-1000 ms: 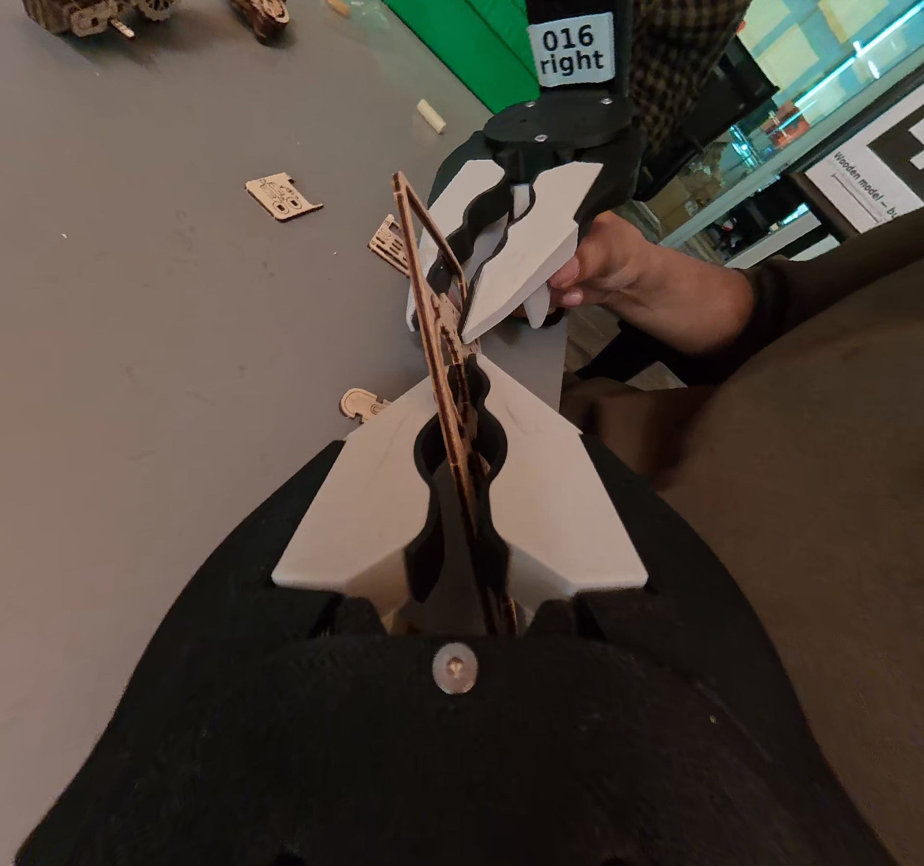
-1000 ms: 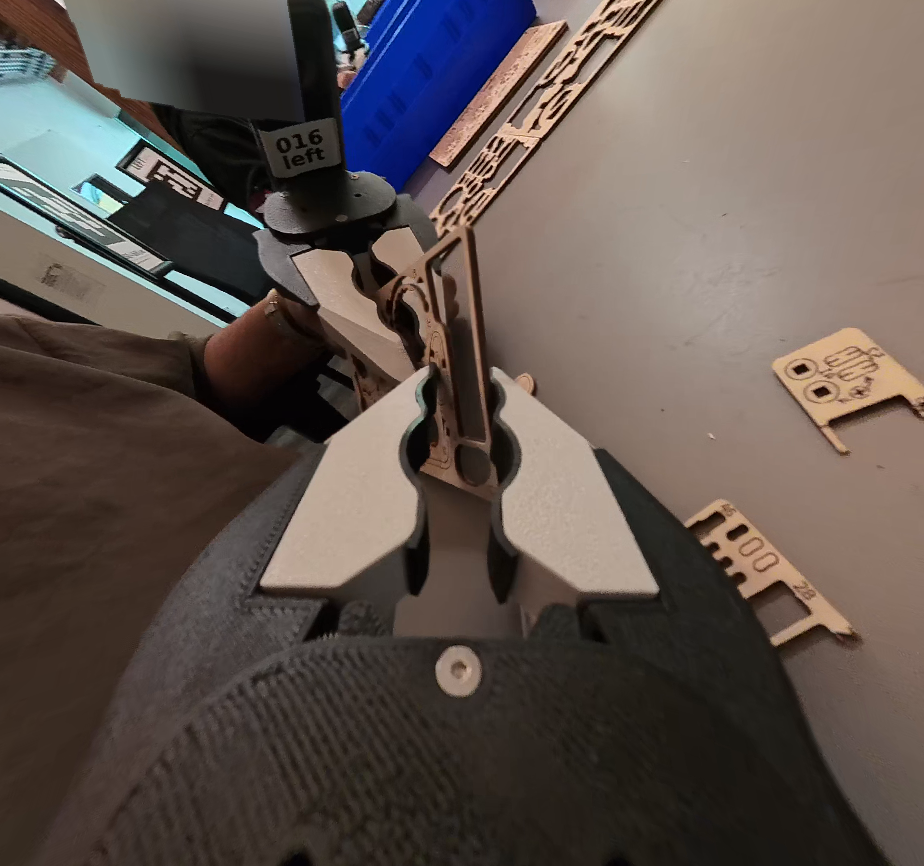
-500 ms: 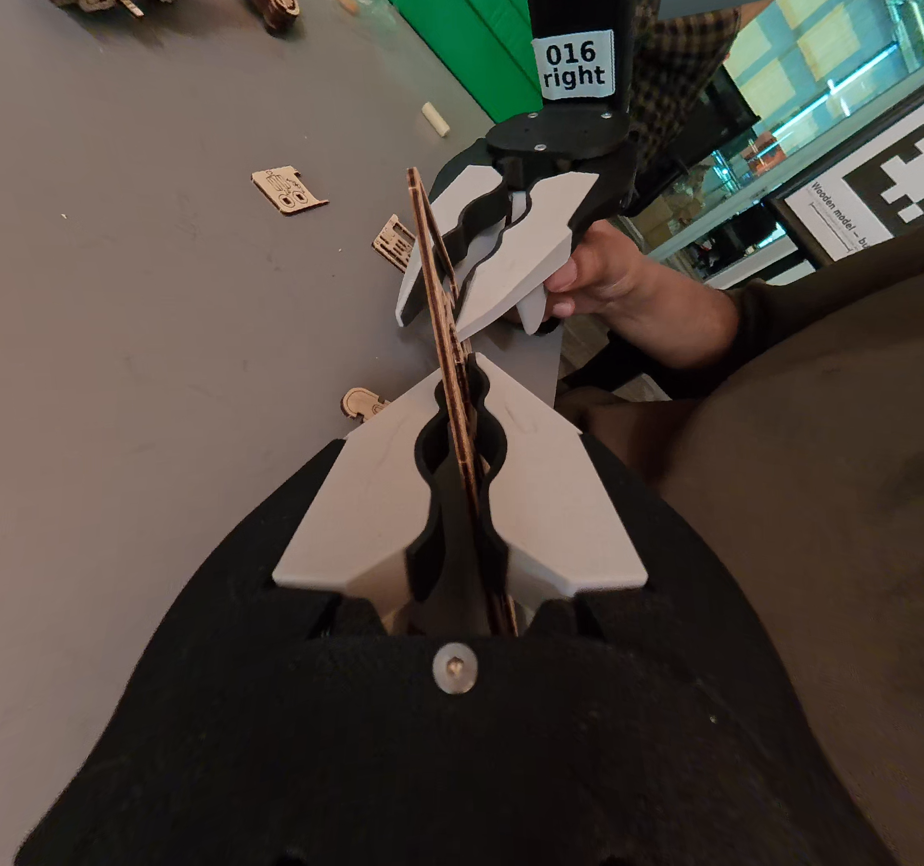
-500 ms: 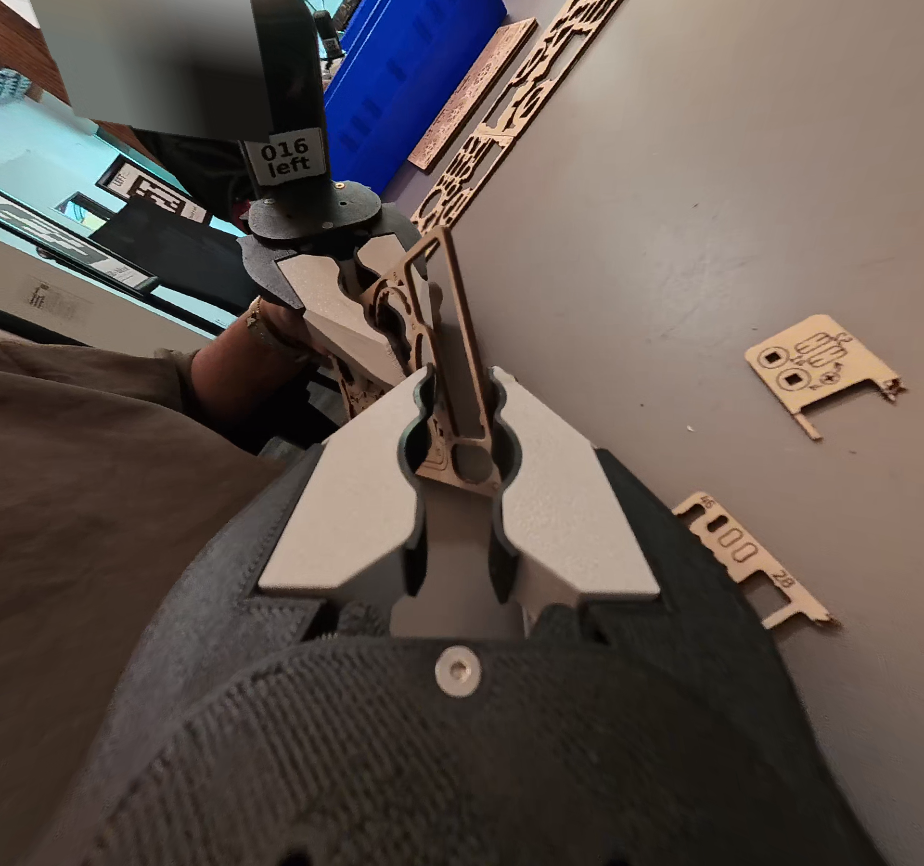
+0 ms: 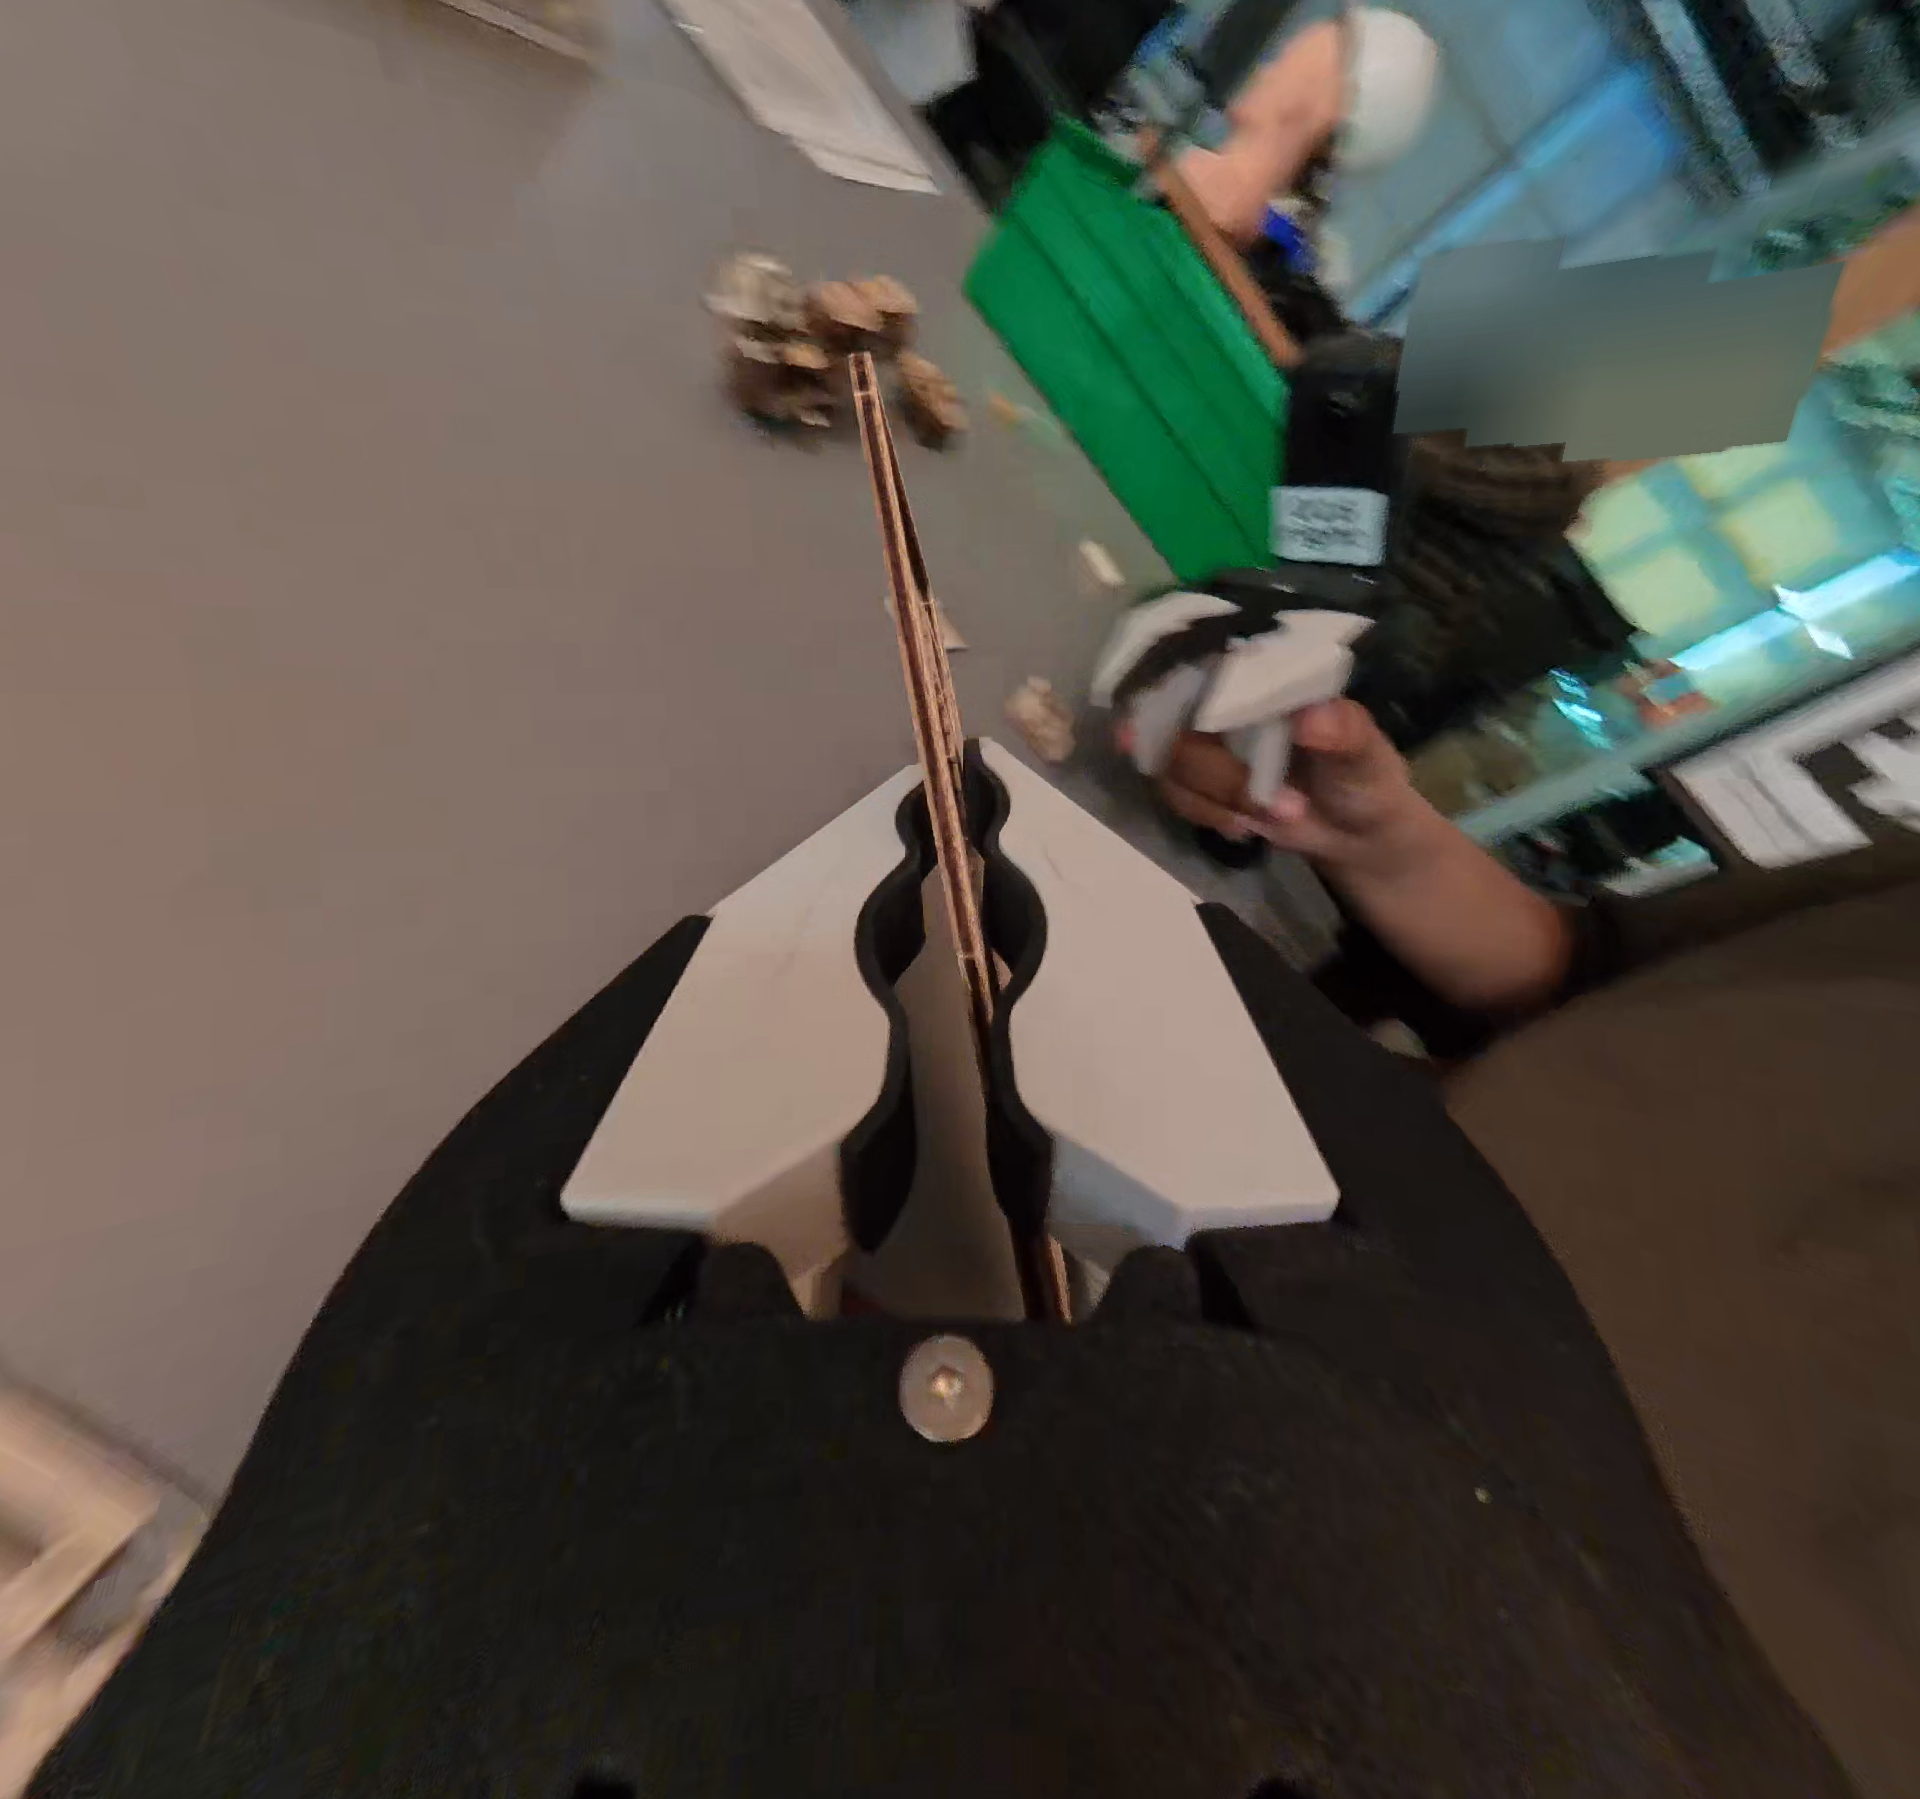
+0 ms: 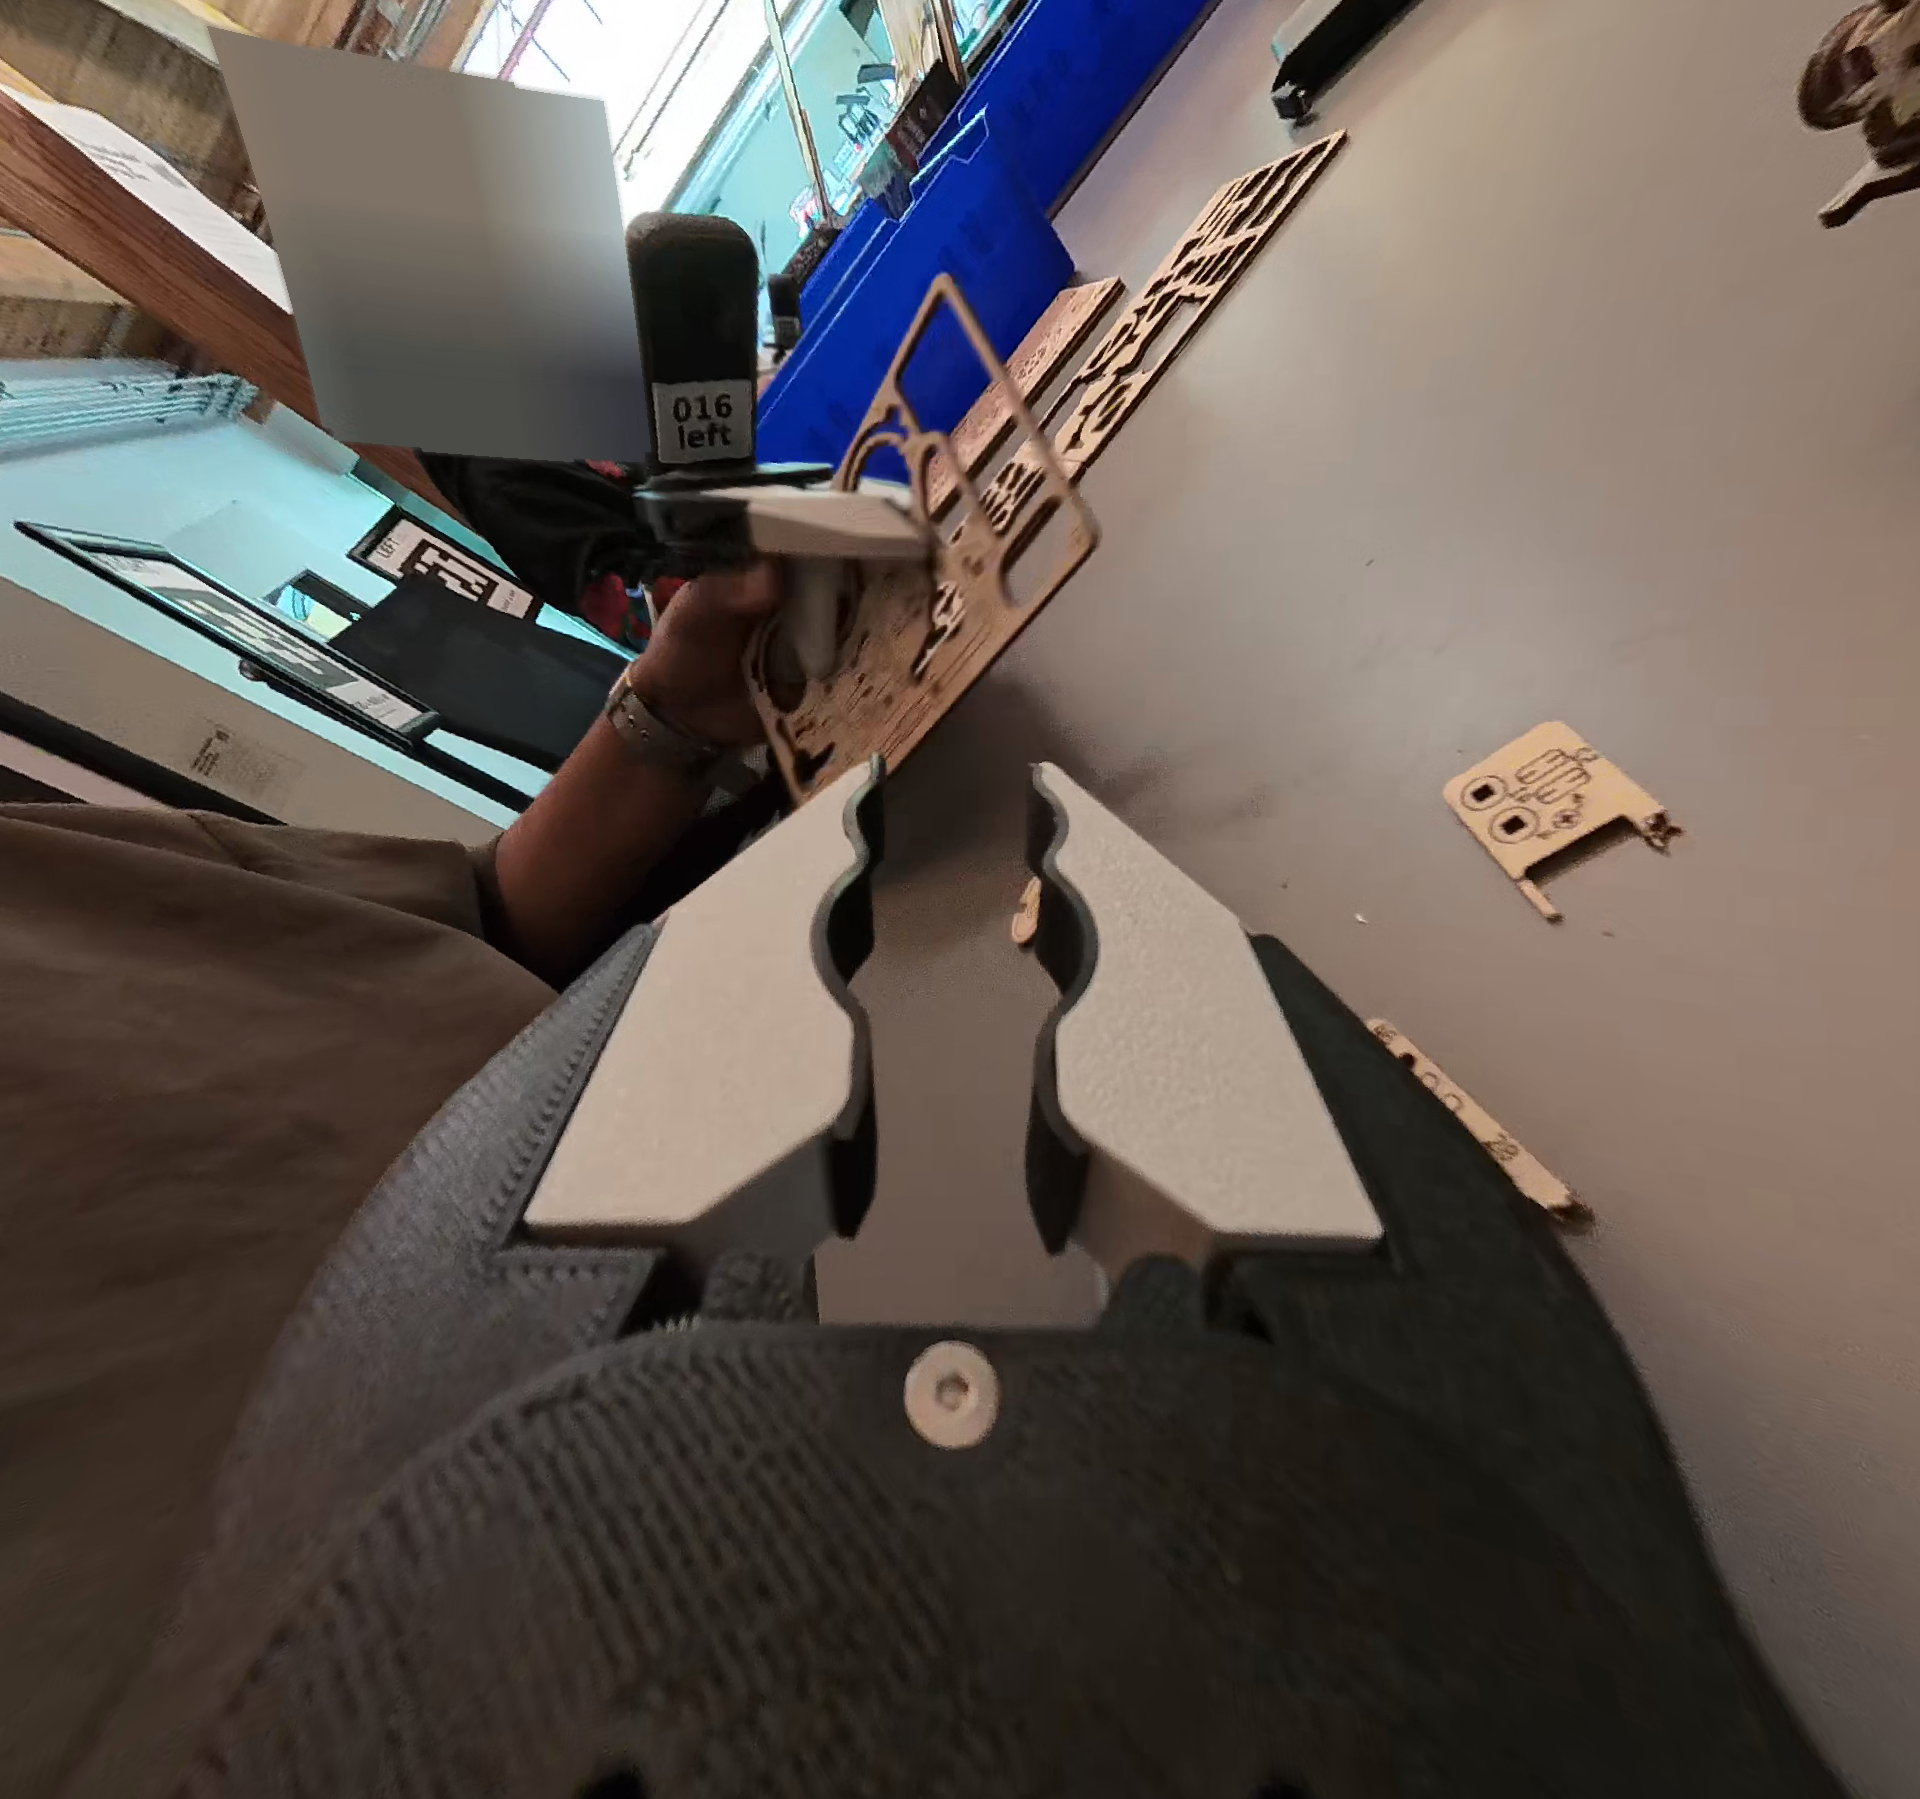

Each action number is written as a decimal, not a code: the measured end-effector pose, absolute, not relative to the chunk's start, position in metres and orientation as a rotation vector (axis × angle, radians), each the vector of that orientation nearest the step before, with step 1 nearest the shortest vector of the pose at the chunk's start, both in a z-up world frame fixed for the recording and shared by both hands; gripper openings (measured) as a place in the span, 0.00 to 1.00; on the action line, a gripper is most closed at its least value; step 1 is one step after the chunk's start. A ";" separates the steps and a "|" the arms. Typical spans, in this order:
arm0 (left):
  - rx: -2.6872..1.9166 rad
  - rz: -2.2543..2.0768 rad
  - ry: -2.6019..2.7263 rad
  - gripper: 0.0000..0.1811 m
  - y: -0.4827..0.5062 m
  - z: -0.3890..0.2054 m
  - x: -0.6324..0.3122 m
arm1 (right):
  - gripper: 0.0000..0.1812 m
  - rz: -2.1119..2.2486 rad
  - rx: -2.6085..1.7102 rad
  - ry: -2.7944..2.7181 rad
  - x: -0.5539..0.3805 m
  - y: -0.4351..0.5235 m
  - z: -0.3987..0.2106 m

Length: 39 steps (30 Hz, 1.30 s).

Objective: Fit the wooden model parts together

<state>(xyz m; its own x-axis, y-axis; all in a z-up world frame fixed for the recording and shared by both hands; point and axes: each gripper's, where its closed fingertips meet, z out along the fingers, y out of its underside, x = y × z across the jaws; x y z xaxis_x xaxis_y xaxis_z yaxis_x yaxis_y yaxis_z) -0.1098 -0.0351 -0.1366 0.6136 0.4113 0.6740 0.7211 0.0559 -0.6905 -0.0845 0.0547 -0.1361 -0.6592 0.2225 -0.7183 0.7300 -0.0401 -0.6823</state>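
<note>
Left tool (image 5: 951,762) clamps wooden sheet (image 5: 914,606) (seen edge-on); right tool (image 6: 954,783) gapes empty above grey table (image 6: 1455,502).

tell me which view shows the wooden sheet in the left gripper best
The right wrist view: the sheet faces the camera, cutouts visible, in the left gripper. The left wrist view shows it only edge-on.

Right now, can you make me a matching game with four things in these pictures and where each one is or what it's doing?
Things:
1. left gripper
2. right gripper
3. wooden sheet
4. small square wooden piece

States:
A. lying flat on the grey table
B. open, holding nothing
C. held up in the air
D. shut on something thin

Pairs: 1-D, 2-B, 3-C, 4-A
</note>
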 end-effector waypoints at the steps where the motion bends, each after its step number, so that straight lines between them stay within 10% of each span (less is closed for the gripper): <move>1: -1.582 -0.249 -1.042 0.01 -0.048 -0.142 -0.120 | 0.13 -1.745 1.009 1.847 -0.085 0.055 -0.136; 11: -1.875 0.222 -1.239 0.34 -0.099 -0.182 -0.159 | 0.13 -1.742 1.053 1.877 -0.089 0.058 -0.141; 39: -1.922 0.597 -1.180 0.25 -0.065 -0.122 -0.330 | 0.12 -1.905 1.117 1.719 -0.098 0.094 -0.114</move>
